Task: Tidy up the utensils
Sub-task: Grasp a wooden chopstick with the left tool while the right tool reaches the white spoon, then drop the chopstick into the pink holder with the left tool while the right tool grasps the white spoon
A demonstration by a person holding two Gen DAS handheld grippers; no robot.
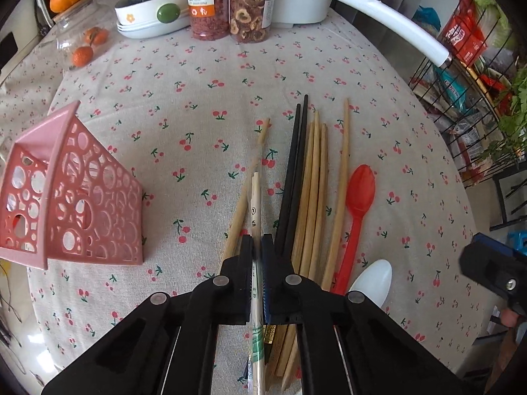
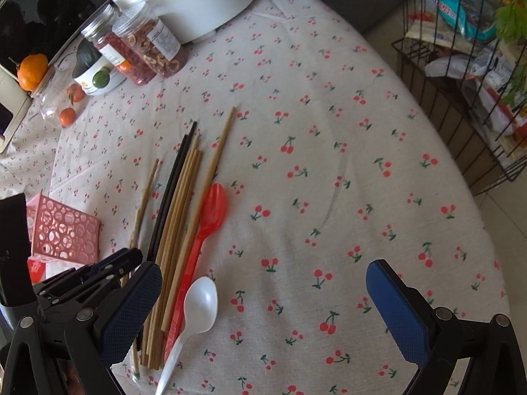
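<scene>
My left gripper [image 1: 258, 247] is clamped tight on a paper-wrapped pair of chopsticks [image 1: 255, 204]; the wrapper runs straight down betw. the two pads and pokes out past the tips. My right gripper [image 2: 263, 291] hangs w/ fingers wide apart, nothing betw. them, just bare cloth underneath. Its left blue pad [image 2: 131, 309] sits just beside the low ends of the utensil pile; can't tell if it touches them.

Closest to me in the pile: white plastic spoon [image 2: 197, 302], bowl up, handle running toward the bottom edge. Next to it the red spork [image 2: 210, 207], lying alongside the sticks, head pointing away from me. Then the bundle of bamboo chopsticks [image 1: 318, 177], roughly parallel, w/ a black pair [image 1: 293, 171] along its left side in the left wrist view. One more bamboo stick [image 1: 245, 194] lies apart on the left of my clamped pair, angled a bit. Another single stick [image 1: 341, 177] lies betw. the bundle and the spork.

Off to the left sits the pink perforated holder [image 1: 75, 197], tipped on its side, open end facing left, well apart from the pile. All of it is on the cherry-print tablecloth [image 1: 197, 98].

Far end of the table: two clear jars of dried stuff [image 1: 230, 3], a white dish w/ a dark green squash [image 1: 151, 10], a glass jar w/ small oranges [image 1: 85, 42], a white pot [image 1: 378, 13] w/ a long handle. Black wire rack w/ packets [image 2: 461, 75] stands off the table on the right.
</scene>
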